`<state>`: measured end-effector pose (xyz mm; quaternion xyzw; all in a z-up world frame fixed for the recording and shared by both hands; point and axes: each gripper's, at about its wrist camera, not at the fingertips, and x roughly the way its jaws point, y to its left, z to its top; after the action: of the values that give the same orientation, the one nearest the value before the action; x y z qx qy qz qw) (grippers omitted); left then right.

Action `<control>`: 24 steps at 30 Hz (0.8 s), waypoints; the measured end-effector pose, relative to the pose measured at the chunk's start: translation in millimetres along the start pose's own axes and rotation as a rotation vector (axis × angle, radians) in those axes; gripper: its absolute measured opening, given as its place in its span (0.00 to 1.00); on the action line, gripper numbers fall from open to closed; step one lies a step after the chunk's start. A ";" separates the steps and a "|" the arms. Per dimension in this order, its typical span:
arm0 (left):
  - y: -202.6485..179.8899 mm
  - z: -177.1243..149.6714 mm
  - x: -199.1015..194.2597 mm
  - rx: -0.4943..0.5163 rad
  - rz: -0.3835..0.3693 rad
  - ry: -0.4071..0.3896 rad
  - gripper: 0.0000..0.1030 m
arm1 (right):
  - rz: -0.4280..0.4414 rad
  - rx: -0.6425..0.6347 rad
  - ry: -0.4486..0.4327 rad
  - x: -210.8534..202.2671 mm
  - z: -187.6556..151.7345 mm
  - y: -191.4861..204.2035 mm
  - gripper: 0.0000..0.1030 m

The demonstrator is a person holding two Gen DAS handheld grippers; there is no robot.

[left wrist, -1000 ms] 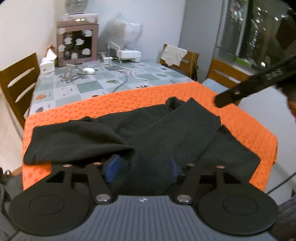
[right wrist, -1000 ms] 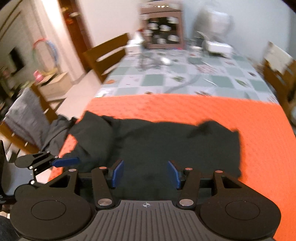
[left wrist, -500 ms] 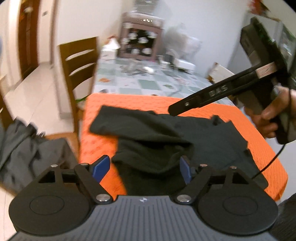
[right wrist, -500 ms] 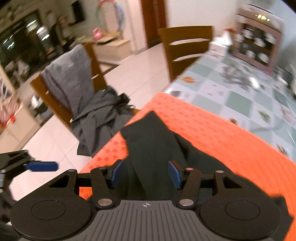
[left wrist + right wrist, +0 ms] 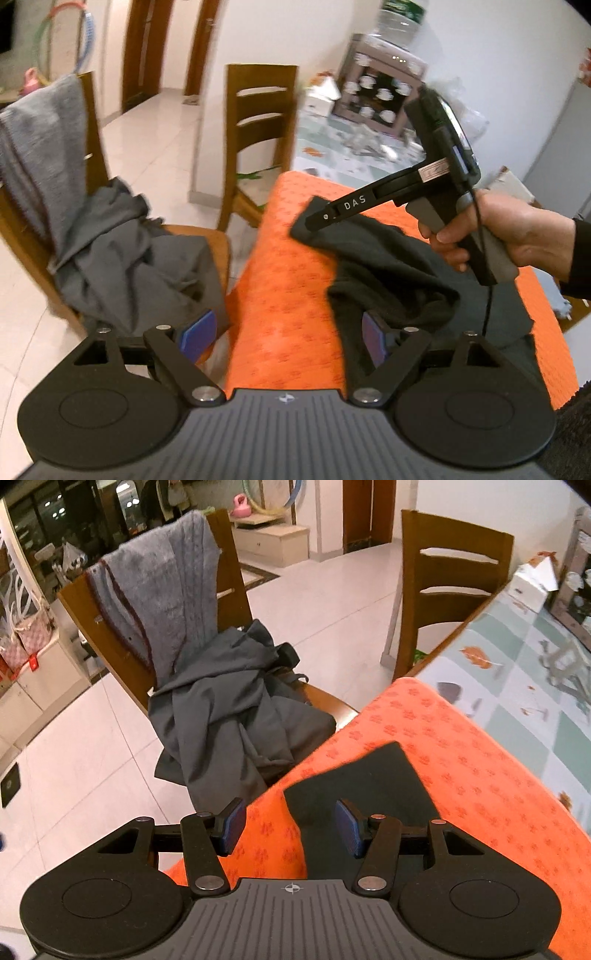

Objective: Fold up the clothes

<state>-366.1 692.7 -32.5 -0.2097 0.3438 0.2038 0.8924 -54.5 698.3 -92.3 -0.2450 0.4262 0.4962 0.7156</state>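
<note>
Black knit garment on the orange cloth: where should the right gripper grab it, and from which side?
Grip the flat outstretched end of the black knit garment, at the corner nearest the right gripper. Come from the table's near edge, low over the orange cloth: that end lies single-layered, with open jaws already straddling its edge.

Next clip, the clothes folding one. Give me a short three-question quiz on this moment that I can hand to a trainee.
1. True or false: the left gripper is shut on the black garment.
2. What covers the near end of the table under the garment?
A. white sheet
B. orange cloth
C. blue mat
3. What lies heaped on the seat of the wooden chair beside the table?

Key:
1. False; its jaws stand open with nothing between them.
2. B
3. A dark grey garment, with a lighter grey one draped over the backrest.
</note>
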 end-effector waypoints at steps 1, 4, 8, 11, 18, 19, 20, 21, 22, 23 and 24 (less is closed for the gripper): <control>4.5 -0.5 -2.8 -0.011 0.012 0.001 0.86 | -0.004 -0.002 0.007 4.5 0.3 0.3 0.54; 15.0 -2.5 -11.2 -0.037 0.037 -0.001 0.86 | -0.015 -0.006 0.028 17.1 0.8 1.2 0.54; 25.0 -5.2 -19.4 -0.055 0.066 0.001 0.86 | -0.029 -0.012 0.055 34.0 1.4 2.3 0.46; 29.4 -6.7 -21.1 -0.060 0.077 0.005 0.86 | -0.054 0.042 0.002 0.4 -15.5 -7.3 0.19; 26.0 -3.7 -15.8 -0.028 0.071 0.014 0.86 | -0.114 0.174 -0.126 -80.8 -55.8 -30.4 0.06; 24.4 -1.9 -12.7 -0.018 0.063 0.011 0.86 | -0.122 0.192 -0.144 -92.4 -61.5 -33.7 0.06; 22.5 0.5 -8.2 -0.008 0.053 0.009 0.86 | -0.131 0.211 -0.162 -104.0 -67.3 -37.0 0.06; 20.1 3.2 -5.5 0.002 0.042 0.008 0.86 | -0.139 0.230 -0.181 -115.6 -73.0 -40.3 0.06; 17.7 6.0 -2.8 0.013 0.030 0.008 0.86 | -0.147 0.248 -0.199 -127.2 -78.8 -43.6 0.06; 15.1 9.0 0.2 0.023 0.017 0.008 0.86 | -0.156 0.267 -0.218 -138.8 -84.5 -47.0 0.06; 11.8 12.3 4.5 0.034 0.003 0.009 0.86 | -0.164 0.286 -0.236 -150.4 -90.3 -50.3 0.06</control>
<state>-362.5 709.8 -30.1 -0.1947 0.3513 0.1984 0.8940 -63.1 533.6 -14.3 -0.1150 0.3841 0.3958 0.8262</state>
